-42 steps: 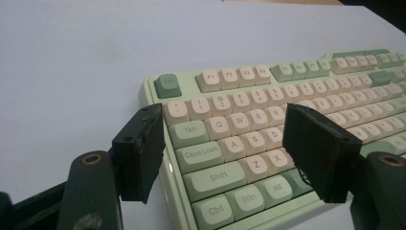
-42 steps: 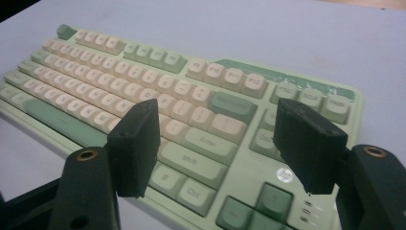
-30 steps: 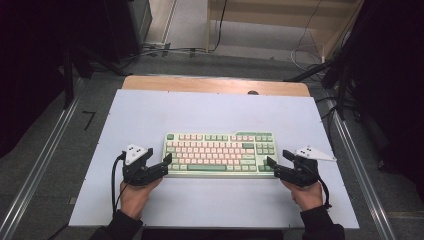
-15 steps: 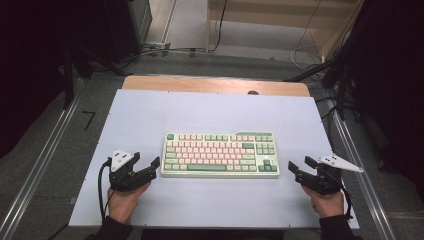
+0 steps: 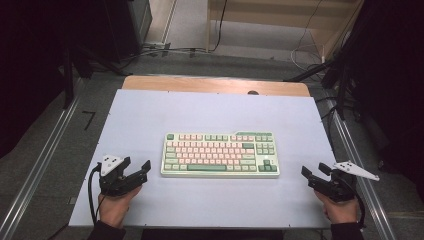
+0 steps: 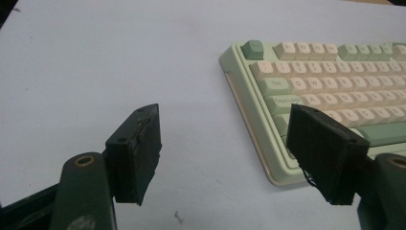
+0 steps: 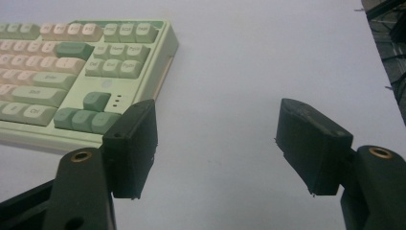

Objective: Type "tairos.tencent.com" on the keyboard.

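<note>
A pale green keyboard (image 5: 220,154) with pink and green keys lies flat in the middle of the white table top (image 5: 210,112). My left gripper (image 5: 136,165) rests near the front left, a short gap from the keyboard's left end, open with nothing between its jaws. In the left gripper view the gripper (image 6: 225,139) stands open over bare table, with the keyboard (image 6: 325,81) just beyond the right jaw. My right gripper (image 5: 314,170) sits near the front right corner, open and empty. In the right gripper view the gripper (image 7: 218,134) stands open, the keyboard (image 7: 72,72) to its left.
A wooden strip (image 5: 215,85) runs along the table's far edge. Metal rails (image 5: 40,165) flank both sides of the table. Cables (image 5: 165,50) lie on the floor beyond. The right hand (image 5: 342,210) is close to the table's right edge.
Both grippers have drawn away from the keyboard's ends, outward and toward the front edge. The keyboard has stayed where it was.
</note>
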Action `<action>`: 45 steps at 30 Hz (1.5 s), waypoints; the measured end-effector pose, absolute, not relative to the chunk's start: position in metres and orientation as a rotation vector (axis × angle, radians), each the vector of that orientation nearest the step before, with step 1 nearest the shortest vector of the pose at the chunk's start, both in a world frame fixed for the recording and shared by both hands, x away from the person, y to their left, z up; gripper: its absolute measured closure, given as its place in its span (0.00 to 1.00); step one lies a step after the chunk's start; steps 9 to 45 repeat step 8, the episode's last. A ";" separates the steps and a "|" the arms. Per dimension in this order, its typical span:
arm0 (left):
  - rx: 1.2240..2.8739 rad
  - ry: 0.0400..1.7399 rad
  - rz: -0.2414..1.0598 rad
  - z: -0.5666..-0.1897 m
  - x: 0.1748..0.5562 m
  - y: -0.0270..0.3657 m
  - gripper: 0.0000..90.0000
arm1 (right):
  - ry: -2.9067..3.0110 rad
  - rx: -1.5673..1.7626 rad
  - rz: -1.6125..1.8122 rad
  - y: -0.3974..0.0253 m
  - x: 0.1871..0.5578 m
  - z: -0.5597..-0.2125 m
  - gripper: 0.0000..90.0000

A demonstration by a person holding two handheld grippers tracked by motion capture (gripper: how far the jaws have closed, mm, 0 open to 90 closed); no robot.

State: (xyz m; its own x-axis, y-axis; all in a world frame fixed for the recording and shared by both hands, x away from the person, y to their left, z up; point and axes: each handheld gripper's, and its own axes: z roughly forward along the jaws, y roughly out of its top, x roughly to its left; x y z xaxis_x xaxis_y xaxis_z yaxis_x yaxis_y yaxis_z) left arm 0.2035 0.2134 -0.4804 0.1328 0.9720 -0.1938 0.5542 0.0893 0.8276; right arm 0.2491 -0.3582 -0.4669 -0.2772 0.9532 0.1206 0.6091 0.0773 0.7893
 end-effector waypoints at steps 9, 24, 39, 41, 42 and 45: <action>1.568 1.557 0.671 -0.486 0.202 0.220 0.31 | 1.914 1.583 1.056 -0.366 0.248 -0.469 0.29; 1.568 1.557 0.671 -0.486 0.202 0.220 0.31 | 1.914 1.583 1.056 -0.366 0.248 -0.469 0.29; 1.568 1.557 0.671 -0.486 0.202 0.220 0.31 | 1.914 1.583 1.056 -0.366 0.248 -0.469 0.29; 1.568 1.557 0.671 -0.486 0.202 0.220 0.31 | 1.914 1.583 1.056 -0.366 0.248 -0.469 0.29; 1.568 1.557 0.671 -0.486 0.202 0.220 0.31 | 1.914 1.583 1.056 -0.366 0.248 -0.469 0.29; 1.568 1.557 0.671 -0.486 0.202 0.220 0.31 | 1.914 1.583 1.056 -0.366 0.248 -0.469 0.29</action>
